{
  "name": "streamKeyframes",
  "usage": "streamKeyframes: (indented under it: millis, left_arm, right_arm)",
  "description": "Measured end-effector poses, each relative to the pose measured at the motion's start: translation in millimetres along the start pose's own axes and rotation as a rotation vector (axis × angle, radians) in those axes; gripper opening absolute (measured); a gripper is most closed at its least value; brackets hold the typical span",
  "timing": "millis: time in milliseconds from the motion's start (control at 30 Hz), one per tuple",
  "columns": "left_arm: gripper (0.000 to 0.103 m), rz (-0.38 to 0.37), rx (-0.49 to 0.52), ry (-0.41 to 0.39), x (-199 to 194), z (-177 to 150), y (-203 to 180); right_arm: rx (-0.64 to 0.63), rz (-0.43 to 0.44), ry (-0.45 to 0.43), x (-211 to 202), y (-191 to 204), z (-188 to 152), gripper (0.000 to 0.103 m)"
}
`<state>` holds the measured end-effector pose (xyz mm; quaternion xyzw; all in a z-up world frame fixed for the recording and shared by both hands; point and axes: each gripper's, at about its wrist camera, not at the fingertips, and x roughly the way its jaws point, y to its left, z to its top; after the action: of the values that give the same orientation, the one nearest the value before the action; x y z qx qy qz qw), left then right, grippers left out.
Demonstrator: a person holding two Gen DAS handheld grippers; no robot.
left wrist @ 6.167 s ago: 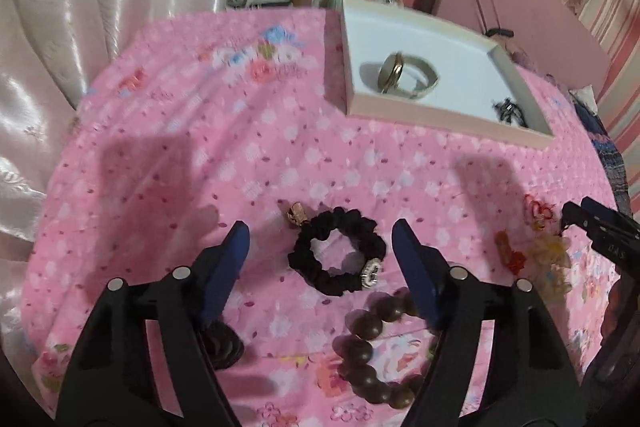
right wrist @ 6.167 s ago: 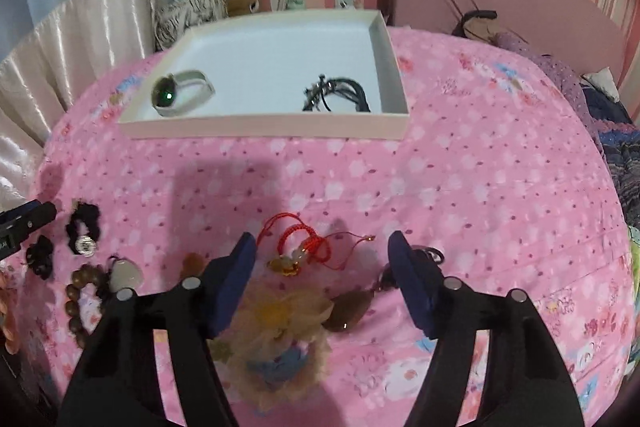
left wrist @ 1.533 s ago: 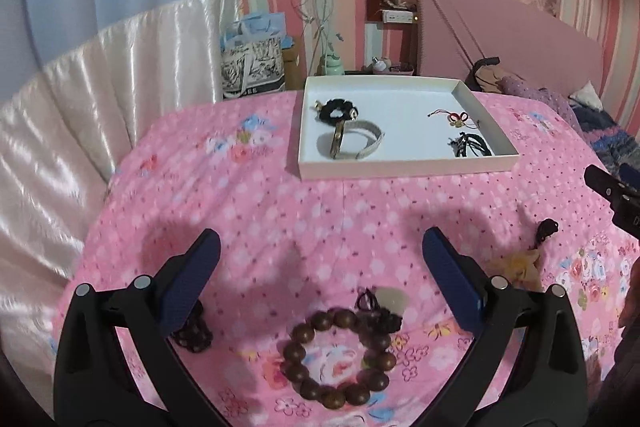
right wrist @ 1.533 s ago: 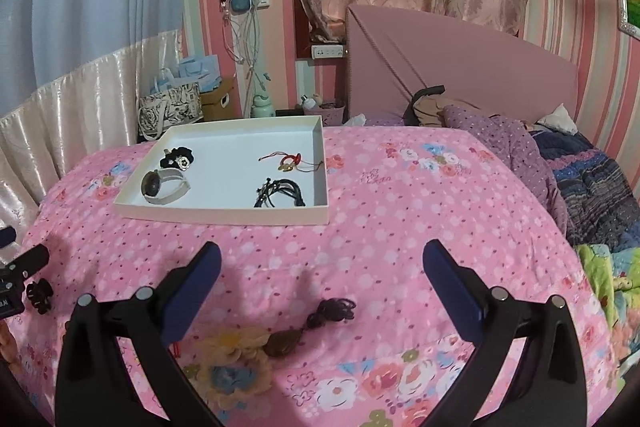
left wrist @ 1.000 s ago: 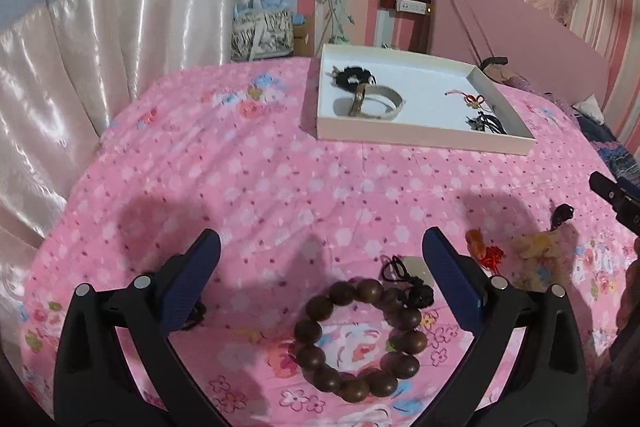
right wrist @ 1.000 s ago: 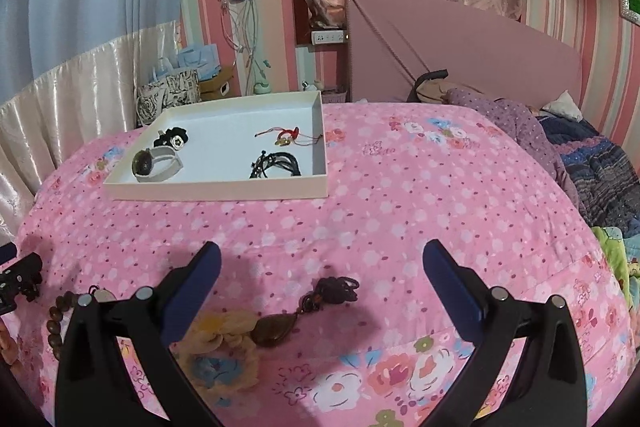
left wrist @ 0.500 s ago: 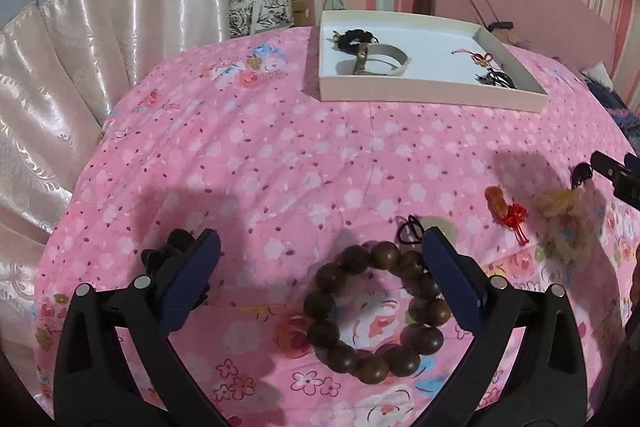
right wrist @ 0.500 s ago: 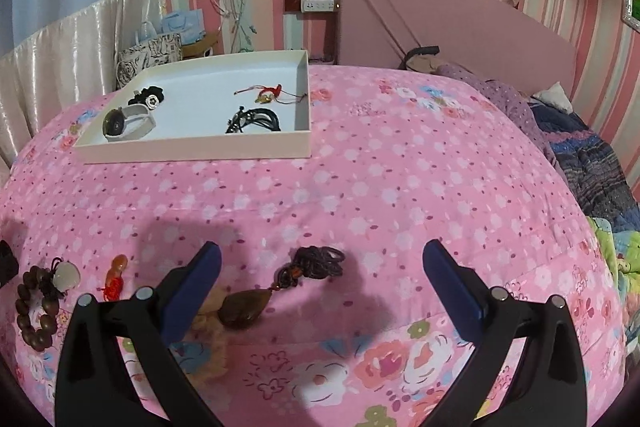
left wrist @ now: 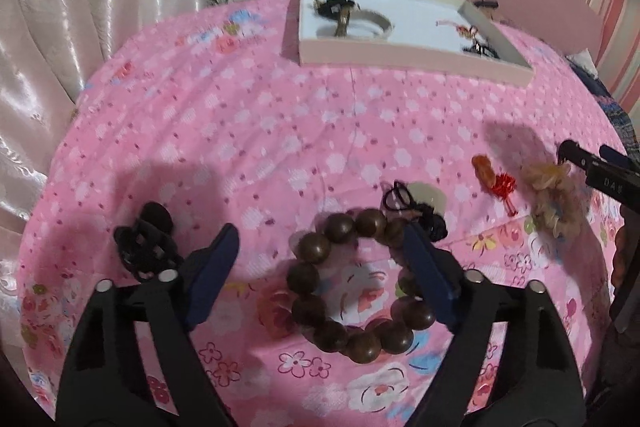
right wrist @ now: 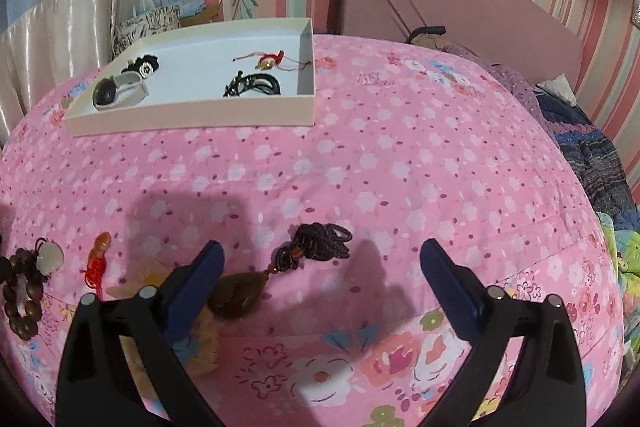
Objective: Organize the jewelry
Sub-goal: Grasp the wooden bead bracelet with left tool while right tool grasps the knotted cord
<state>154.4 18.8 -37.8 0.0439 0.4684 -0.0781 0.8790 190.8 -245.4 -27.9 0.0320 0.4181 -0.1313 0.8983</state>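
Note:
A brown wooden bead bracelet (left wrist: pixel 320 247) lies on the pink bedspread between the fingers of my left gripper (left wrist: pixel 320 239). Its jaws are closing and do not press the beads; the right finger overlaps the bracelet's right side. My right gripper (right wrist: pixel 322 251) hovers over a brown pendant (right wrist: pixel 240 291) on a dark knotted cord (right wrist: pixel 320 247). Its jaws are closing too, with the pendant near the left finger and untouched. The white tray (right wrist: pixel 192 119) at the back holds a watch-like band (right wrist: pixel 116 93), a black scrunchie (right wrist: pixel 144 65), a red cord charm (right wrist: pixel 272 59) and a black cord (right wrist: pixel 252 85).
A black hair claw (left wrist: pixel 146 247) lies left of the left gripper. A pale pendant on black cord (left wrist: pixel 424 199) touches the beads. A red tassel charm (left wrist: pixel 492 175) and a fluffy flower piece (left wrist: pixel 556 195) lie to the right. Curtains and bags stand behind the bed.
Both grippers have sunk toward the bedspread and tilted further down. Their jaws have narrowed, the left more than the right. The beads and the pendant now sit closer between the fingers.

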Motion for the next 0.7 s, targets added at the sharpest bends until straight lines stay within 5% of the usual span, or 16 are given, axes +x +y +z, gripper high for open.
streamKeyframes:
  millis: [233, 400, 700]
  left_arm:
    - [0.073, -0.001, 0.027, 0.046, 13.4, -3.6, -4.8]
    - [0.055, -0.023, -0.017, 0.096, 27.9, -3.4, 2.7]
    - [0.047, -0.007, -0.024, 0.050, 30.4, -1.0, 2.4]
  right_arm:
    - [-0.004, 0.028, 0.059, 15.7, 1.4, -4.0, 0.072]
    - [0.024, 0.039, 0.084, 22.4, -4.4, -5.4, 0.057]
    - [0.069, 0.090, 0.069, 25.2, -8.2, -4.6, 0.039]
